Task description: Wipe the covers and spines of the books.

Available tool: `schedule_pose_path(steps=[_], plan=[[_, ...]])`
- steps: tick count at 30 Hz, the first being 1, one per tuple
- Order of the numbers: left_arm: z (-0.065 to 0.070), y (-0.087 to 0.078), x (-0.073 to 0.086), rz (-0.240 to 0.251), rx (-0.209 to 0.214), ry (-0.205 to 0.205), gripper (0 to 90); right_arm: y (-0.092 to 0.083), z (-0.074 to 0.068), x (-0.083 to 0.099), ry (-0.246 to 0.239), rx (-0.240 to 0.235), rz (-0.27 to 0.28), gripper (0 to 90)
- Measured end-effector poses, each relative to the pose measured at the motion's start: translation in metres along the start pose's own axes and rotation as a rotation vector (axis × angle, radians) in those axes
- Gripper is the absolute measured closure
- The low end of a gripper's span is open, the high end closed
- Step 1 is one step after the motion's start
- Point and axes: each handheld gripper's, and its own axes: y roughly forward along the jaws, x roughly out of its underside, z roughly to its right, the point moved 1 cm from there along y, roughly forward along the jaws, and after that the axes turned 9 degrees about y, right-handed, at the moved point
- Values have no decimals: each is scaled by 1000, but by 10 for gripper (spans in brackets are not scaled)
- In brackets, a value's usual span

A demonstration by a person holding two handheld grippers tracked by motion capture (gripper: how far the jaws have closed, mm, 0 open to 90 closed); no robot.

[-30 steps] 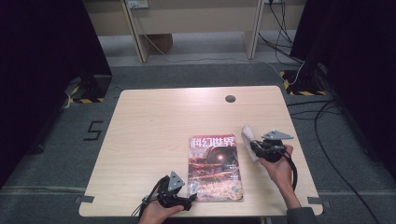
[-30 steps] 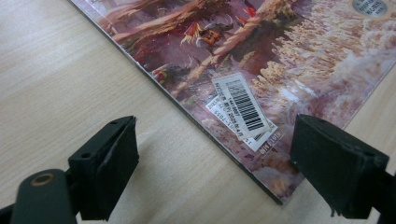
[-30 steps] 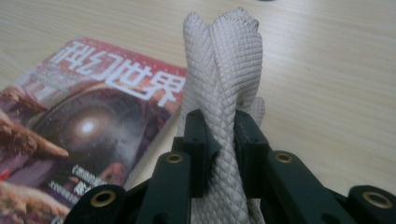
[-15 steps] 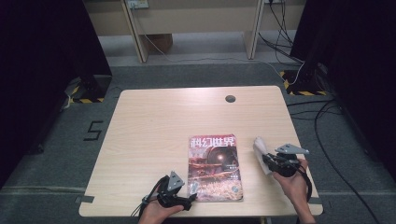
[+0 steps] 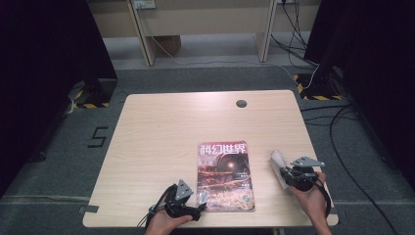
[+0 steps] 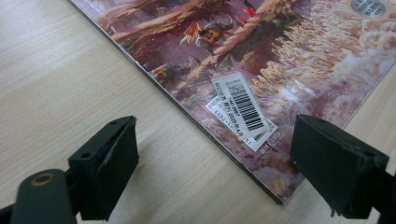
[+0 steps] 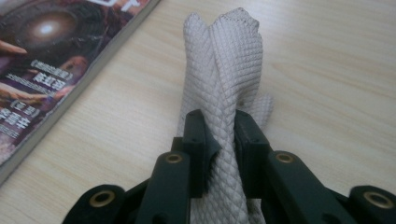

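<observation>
A magazine [image 5: 225, 175] with a reddish cover lies flat on the wooden table [image 5: 171, 132], near its front edge. My left gripper [image 5: 198, 199] rests at the magazine's near-left corner [image 6: 261, 177], jaws wide open, with that corner and a barcode label [image 6: 243, 105] between them. My right gripper [image 5: 280, 169] is to the right of the magazine, shut on a bunched white textured cloth [image 7: 224, 84] that sticks out past the pads [image 7: 198, 140] and hangs low over the wood. The cloth [image 5: 277, 161] points toward the table's far side.
A small round hole [image 5: 241, 103] is in the tabletop near the far edge. Cables [image 5: 342, 122] trail on the grey floor to the right. Desk legs [image 5: 142, 34] stand beyond the table.
My right gripper, holding the cloth, has moved to the right and toward the near edge, away from the magazine, and sunk lower. The left gripper has stayed put.
</observation>
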Motion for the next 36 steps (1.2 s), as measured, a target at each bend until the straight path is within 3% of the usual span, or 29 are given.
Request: schedule_pose_path(steps=[5, 8, 9, 12, 20, 24, 28, 36], plan=[[0, 0, 0, 1, -2, 1, 144, 7, 0, 5, 8, 13, -44, 641], [0, 0, 0, 1, -2, 2, 144, 7, 2, 4, 14, 11, -27, 562], [0, 0, 0, 0, 1, 1, 144, 2, 2, 1, 38, 14, 16, 492], [0, 0, 0, 1, -1, 1, 144, -2, 2, -2, 53, 17, 50, 440], [0, 0, 0, 0, 1, 1, 144, -21, -12, -15, 47, 25, 145, 324], [0, 0, 0, 2, 1, 0, 144, -25, -26, -17, 39, -26, 162, 295], [0, 0, 0, 1, 1, 1, 145, -17, -42, -14, 39, -96, 126, 264], [1, 0, 0, 3, -5, 8, 144, -2, -62, -4, 6, -148, 76, 245]])
